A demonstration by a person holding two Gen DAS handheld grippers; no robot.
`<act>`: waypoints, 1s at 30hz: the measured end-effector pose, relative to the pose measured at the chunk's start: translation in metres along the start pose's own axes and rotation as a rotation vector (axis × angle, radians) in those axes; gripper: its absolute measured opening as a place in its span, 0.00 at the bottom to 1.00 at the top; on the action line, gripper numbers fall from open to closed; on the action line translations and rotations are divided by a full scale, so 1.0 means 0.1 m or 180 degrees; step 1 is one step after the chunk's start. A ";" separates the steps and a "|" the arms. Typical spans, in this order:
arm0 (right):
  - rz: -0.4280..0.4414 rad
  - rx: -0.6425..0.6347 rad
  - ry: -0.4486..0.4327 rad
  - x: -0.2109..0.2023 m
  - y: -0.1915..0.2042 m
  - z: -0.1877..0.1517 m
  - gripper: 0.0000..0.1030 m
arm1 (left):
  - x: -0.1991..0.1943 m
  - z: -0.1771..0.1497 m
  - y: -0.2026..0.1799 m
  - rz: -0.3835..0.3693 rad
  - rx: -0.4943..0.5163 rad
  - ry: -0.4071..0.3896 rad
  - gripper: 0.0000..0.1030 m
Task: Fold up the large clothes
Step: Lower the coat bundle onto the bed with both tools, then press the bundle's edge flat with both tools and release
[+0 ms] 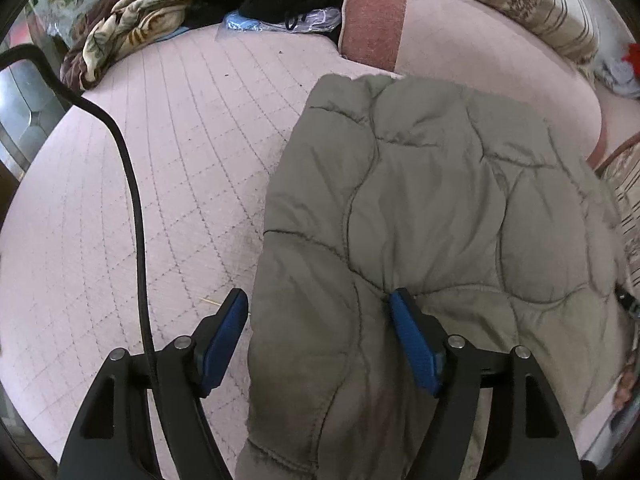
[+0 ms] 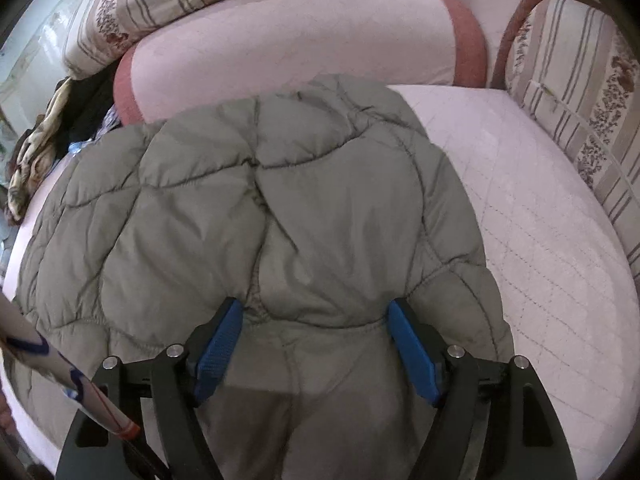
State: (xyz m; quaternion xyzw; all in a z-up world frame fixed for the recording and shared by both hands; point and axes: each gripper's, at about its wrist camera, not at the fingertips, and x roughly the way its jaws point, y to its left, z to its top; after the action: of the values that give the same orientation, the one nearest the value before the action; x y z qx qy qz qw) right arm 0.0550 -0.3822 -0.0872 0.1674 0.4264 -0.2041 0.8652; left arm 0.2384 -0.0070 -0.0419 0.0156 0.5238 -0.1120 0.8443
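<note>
One quilted jacket (image 2: 256, 216) between two spread claws.

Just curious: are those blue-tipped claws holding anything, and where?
Nothing is held. Both hand-held grippers, left and right, are open over the near edge of the jacket.

A home living room — pink quilted sofa (image 1: 160, 184), striped floral cushions (image 2: 572, 92), heaped blankets (image 1: 132, 28).

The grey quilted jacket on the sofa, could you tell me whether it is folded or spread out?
Partly folded: the jacket lies as a compact bundle, no sleeves showing; both open grippers straddle its near edge.
</note>
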 end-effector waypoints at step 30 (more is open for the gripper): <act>-0.0018 -0.0072 -0.0346 -0.55 -0.07 -0.96 0.81 | -0.42 -0.80 0.19 0.0293 0.0066 -0.0458 0.73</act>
State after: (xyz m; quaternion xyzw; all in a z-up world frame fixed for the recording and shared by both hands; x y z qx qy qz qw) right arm -0.0427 -0.3320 -0.0992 0.1451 0.3815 -0.2105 0.8883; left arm 0.1535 0.0299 -0.0427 0.0402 0.4592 -0.0792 0.8839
